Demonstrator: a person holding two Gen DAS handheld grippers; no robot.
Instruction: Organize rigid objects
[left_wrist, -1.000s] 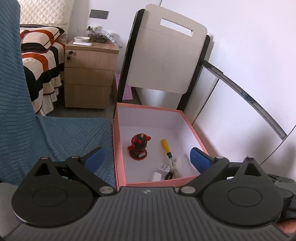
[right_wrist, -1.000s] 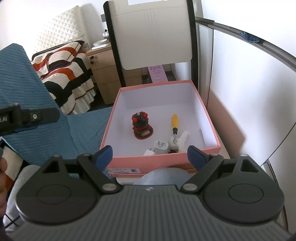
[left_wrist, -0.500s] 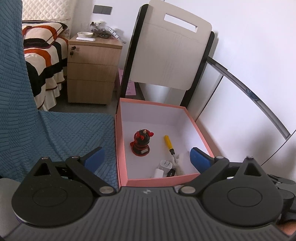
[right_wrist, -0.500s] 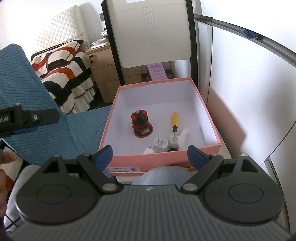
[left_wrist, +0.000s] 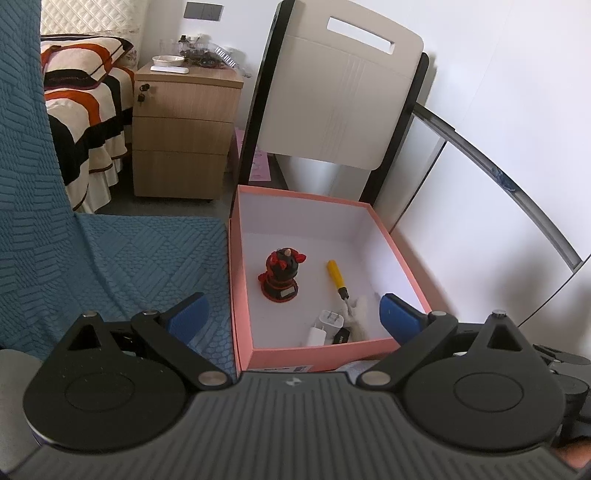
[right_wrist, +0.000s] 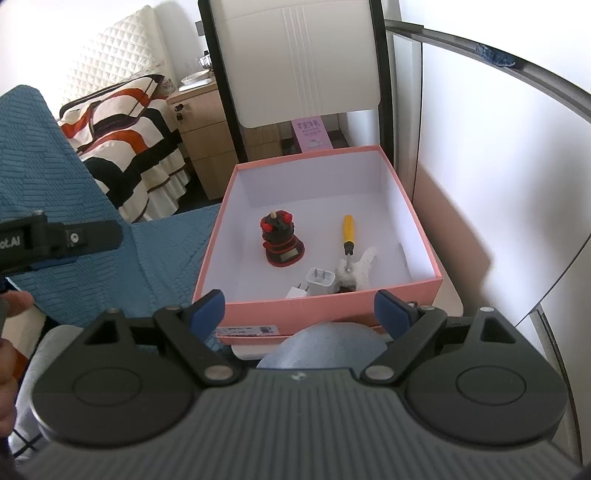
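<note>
An open pink box (left_wrist: 317, 349) (right_wrist: 332, 297) with a white inside holds a red and black figure (left_wrist: 281, 275) (right_wrist: 281, 239), a yellow-handled screwdriver (left_wrist: 337, 277) (right_wrist: 348, 232), a white charger plug (left_wrist: 324, 325) (right_wrist: 318, 282), a white lump (right_wrist: 356, 264) and a small black item (left_wrist: 341, 336). My left gripper (left_wrist: 291, 314) is open and empty, above the box's near edge. My right gripper (right_wrist: 299, 308) is open and empty, just short of the box's near wall.
A blue quilted cloth (left_wrist: 110, 258) (right_wrist: 74, 192) lies left of the box. A white chair back (left_wrist: 343, 110) (right_wrist: 303, 62) stands behind it. A wooden drawer unit (left_wrist: 184, 133) and a striped bed (left_wrist: 81, 110) are at the back left. A white wall (left_wrist: 517, 147) runs along the right.
Both grippers have drawn back and up a little from the box, so the box looks smaller and lower. Both stay open. The things in the box have not moved.
</note>
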